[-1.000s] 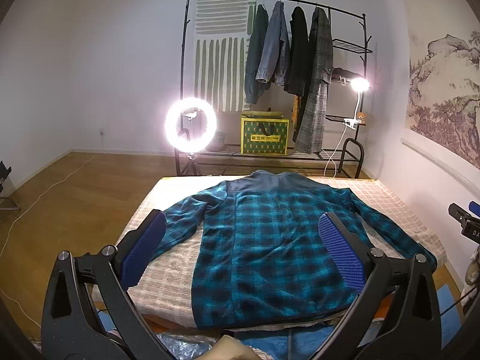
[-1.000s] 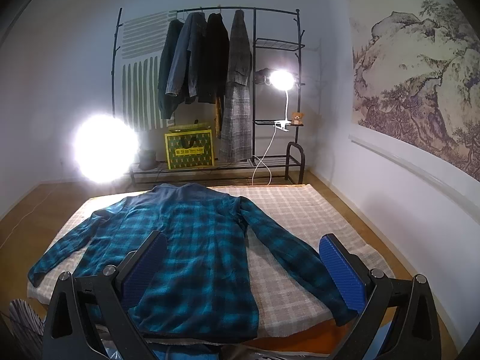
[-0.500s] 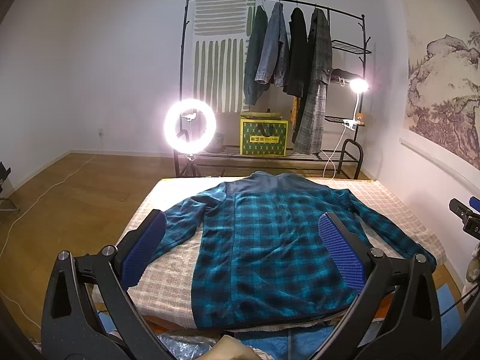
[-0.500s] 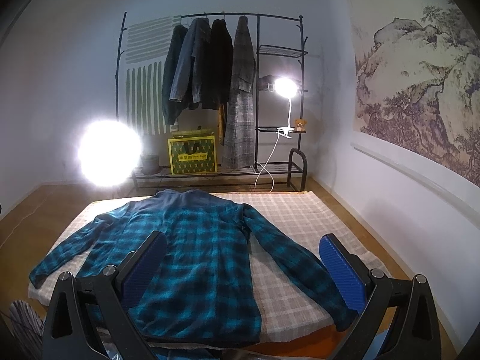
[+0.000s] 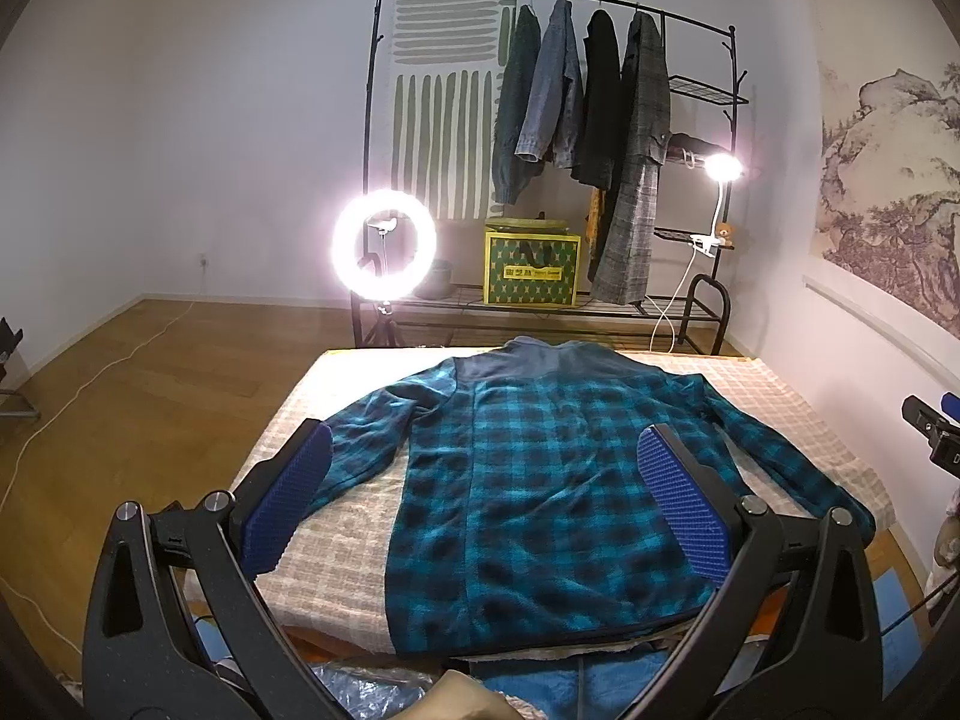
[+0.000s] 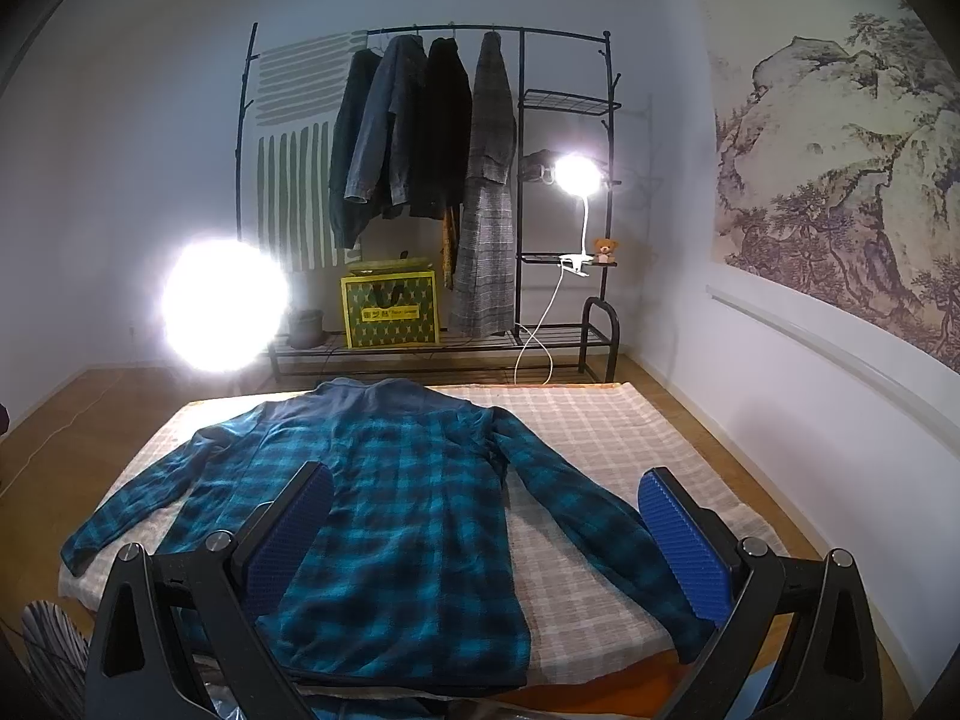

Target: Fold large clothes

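Note:
A teal and black plaid shirt (image 5: pixel 540 480) lies flat, back up, on a checked beige mat (image 5: pixel 336 534), collar at the far end, both sleeves spread out. It also shows in the right wrist view (image 6: pixel 396 504). My left gripper (image 5: pixel 486 501) is open and empty, held above the near hem, its blue pads wide apart. My right gripper (image 6: pixel 486 534) is open and empty, above the near hem and right sleeve (image 6: pixel 606 534). Part of the right gripper (image 5: pixel 933 432) shows at the right edge of the left wrist view.
A black clothes rack (image 5: pixel 600 120) with hanging coats stands behind the mat, with a yellow box (image 5: pixel 531 270) on its lower shelf. A ring light (image 5: pixel 384 246) and a clip lamp (image 5: pixel 723 168) shine toward me. Wood floor lies left; a white wall (image 6: pixel 810 396) runs along the right.
The right wrist view has tilted down a little and come slightly nearer the shirt. The left view is nearly unchanged. Both grippers stay open.

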Action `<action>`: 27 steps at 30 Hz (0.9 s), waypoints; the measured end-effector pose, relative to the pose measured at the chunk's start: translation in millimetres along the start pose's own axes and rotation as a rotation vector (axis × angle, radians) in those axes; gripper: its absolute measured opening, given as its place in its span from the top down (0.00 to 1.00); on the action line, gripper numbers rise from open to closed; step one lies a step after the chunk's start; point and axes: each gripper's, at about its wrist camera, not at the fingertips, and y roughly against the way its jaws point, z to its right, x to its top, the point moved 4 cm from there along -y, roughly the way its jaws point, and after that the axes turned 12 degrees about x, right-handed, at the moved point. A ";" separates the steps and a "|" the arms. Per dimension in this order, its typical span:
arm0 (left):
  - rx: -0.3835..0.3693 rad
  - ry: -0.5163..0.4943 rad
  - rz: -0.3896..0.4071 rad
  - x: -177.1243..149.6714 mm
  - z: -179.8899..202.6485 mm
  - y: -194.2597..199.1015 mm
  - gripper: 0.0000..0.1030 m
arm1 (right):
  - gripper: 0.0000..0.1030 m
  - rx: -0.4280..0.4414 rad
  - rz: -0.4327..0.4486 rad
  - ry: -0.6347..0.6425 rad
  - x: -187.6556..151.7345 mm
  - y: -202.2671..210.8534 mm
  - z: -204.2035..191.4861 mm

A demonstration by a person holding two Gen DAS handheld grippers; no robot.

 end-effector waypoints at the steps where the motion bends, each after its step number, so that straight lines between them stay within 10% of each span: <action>1: 0.000 0.000 0.001 -1.8 0.1 -0.6 0.00 | 0.00 0.000 0.000 -0.001 0.2 0.4 0.3; 27: 0.005 0.006 -0.010 -12.9 -6.3 -5.0 0.00 | 0.00 -0.003 0.001 0.008 0.4 -5.4 -5.9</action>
